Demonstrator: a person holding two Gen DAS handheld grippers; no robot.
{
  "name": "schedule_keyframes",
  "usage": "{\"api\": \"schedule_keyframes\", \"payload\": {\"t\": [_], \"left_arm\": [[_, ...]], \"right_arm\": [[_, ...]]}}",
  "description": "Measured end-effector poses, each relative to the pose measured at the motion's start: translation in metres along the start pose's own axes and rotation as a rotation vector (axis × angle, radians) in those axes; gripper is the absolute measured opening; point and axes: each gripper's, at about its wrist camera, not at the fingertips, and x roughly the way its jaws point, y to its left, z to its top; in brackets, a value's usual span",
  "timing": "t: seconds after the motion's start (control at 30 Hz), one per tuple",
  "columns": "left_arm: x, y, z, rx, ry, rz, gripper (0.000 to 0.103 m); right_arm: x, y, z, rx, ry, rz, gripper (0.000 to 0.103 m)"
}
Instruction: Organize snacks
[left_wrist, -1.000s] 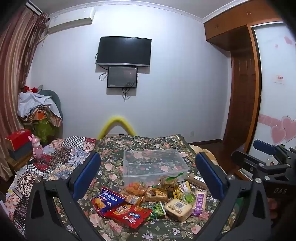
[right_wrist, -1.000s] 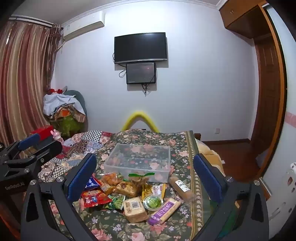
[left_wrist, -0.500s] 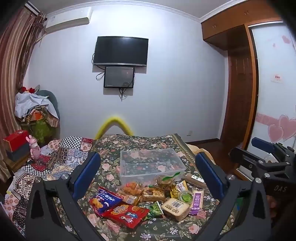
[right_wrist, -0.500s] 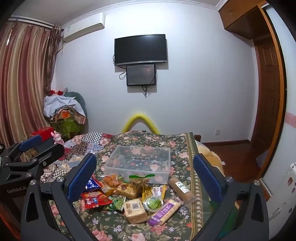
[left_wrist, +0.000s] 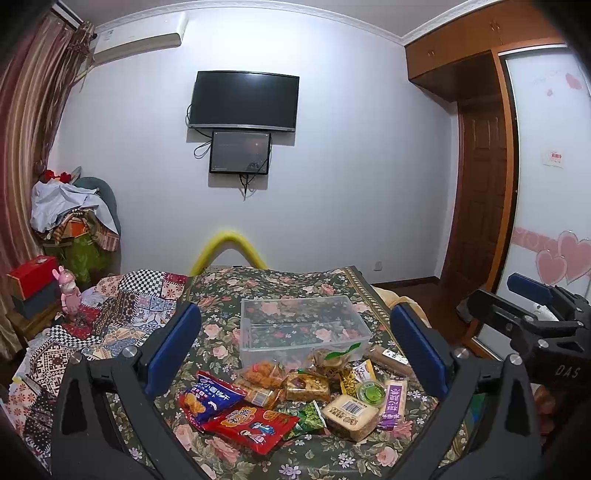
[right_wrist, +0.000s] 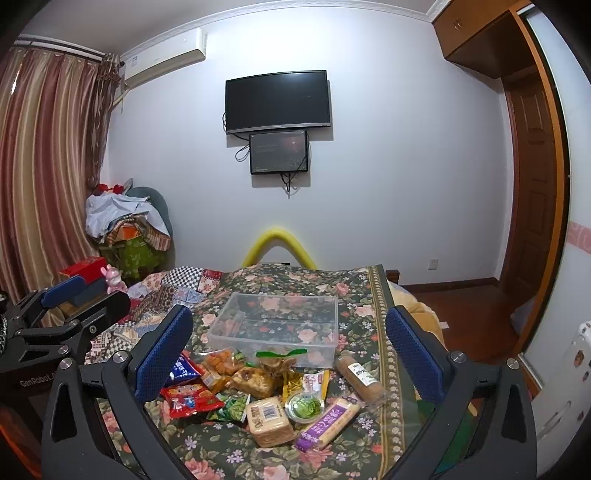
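Note:
A clear plastic box (left_wrist: 303, 338) (right_wrist: 273, 334) stands empty on a floral bedspread (left_wrist: 218, 328). In front of it lies a heap of snacks: a red packet (left_wrist: 255, 424) (right_wrist: 190, 398), a blue chip bag (left_wrist: 210, 398), a tan wrapped cake (left_wrist: 351, 411) (right_wrist: 269, 421), a green jelly cup (left_wrist: 370, 391) (right_wrist: 304, 404), a purple bar (left_wrist: 394, 402) (right_wrist: 328, 424) and a brown roll (right_wrist: 364, 376). My left gripper (left_wrist: 295, 349) hovers open above the heap, holding nothing. My right gripper (right_wrist: 289, 354) is open and empty too, just to the right of the left one.
A patchwork quilt (left_wrist: 122, 306) covers the bed's left side. A yellow foam arch (left_wrist: 229, 247) rises behind the bed. Piled clothes (left_wrist: 74, 218) and a red box (left_wrist: 31, 273) sit at the left. A wooden door (left_wrist: 480, 206) is at the right.
Both views drift only slightly. The snacks and the box have not moved, and both grippers stay open.

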Motion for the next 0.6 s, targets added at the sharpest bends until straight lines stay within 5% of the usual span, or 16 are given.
{"api": "schedule_keyframes", "payload": {"t": [0.6], "left_arm": [[0.0007, -0.0009, -0.0015, -0.012, 0.0, -0.007, 0.103]], "right_arm": [[-0.0016, 0.0008, 0.0018, 0.004, -0.001, 0.008, 0.103]]}}
